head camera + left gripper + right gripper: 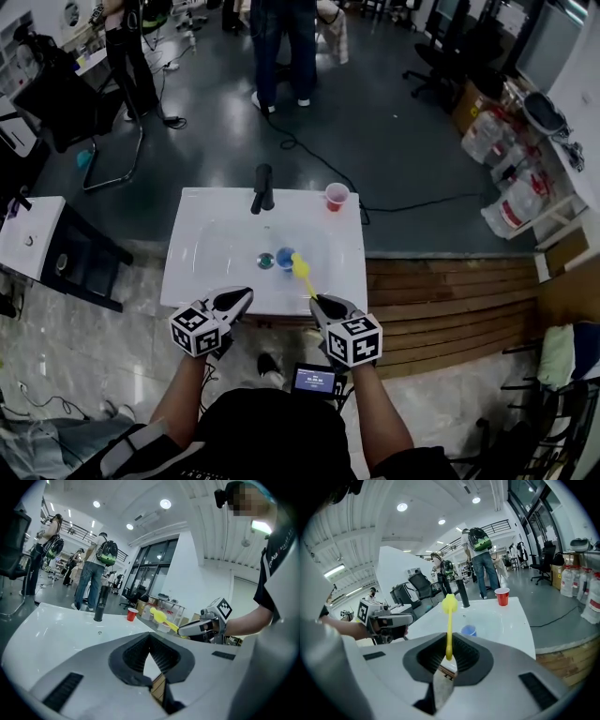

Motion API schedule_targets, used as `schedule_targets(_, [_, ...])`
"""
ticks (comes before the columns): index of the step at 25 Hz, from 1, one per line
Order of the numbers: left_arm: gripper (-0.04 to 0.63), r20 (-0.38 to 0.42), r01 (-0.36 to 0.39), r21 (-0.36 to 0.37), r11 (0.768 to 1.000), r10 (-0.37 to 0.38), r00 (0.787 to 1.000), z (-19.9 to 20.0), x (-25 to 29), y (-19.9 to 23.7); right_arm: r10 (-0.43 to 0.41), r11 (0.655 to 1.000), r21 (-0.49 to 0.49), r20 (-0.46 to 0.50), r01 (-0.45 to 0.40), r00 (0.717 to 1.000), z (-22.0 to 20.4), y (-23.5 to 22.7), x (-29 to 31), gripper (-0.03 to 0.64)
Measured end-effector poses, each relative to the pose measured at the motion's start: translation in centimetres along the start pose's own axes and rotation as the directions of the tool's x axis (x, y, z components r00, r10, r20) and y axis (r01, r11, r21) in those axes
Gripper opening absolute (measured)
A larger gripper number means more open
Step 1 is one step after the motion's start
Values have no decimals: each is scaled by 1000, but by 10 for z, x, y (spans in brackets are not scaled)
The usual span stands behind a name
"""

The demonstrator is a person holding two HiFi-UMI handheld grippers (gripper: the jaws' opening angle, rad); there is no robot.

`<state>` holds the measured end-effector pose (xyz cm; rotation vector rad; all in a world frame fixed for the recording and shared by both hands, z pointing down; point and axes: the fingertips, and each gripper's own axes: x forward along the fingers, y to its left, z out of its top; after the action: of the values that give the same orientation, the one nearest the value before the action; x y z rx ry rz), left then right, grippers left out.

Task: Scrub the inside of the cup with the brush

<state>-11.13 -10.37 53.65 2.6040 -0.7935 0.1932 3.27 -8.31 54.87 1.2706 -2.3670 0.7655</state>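
A small blue cup point(285, 258) point(468, 630) stands in the basin of the white sink point(202, 281), close to the drain point(265, 261). My right gripper point(321, 301) point(448, 655) is shut on the handle of a yellow brush point(302, 270) point(449, 604). The brush head points up and away over the sink's near rim, short of the cup. My left gripper point(244, 295) point(150, 644) hovers at the near rim, left of the brush, shut with nothing in it. From the left gripper view the right gripper point(199, 627) and the brush point(159, 616) show at the right.
A black faucet point(263, 187) point(462, 594) rises at the sink's far edge, and a red cup point(336, 196) point(502, 596) point(132, 614) stands on the far right corner. People point(281, 47) stand beyond on the dark floor. A wooden platform point(441, 300) lies to the right, and a second white sink point(28, 234) to the left.
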Motion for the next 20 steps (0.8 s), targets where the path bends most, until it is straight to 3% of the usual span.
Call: schedule_targets(20, [3,-24,28,15,999,-28,999,10,29,13,-9,1000,17,23,9,1000,18,-23,10,40])
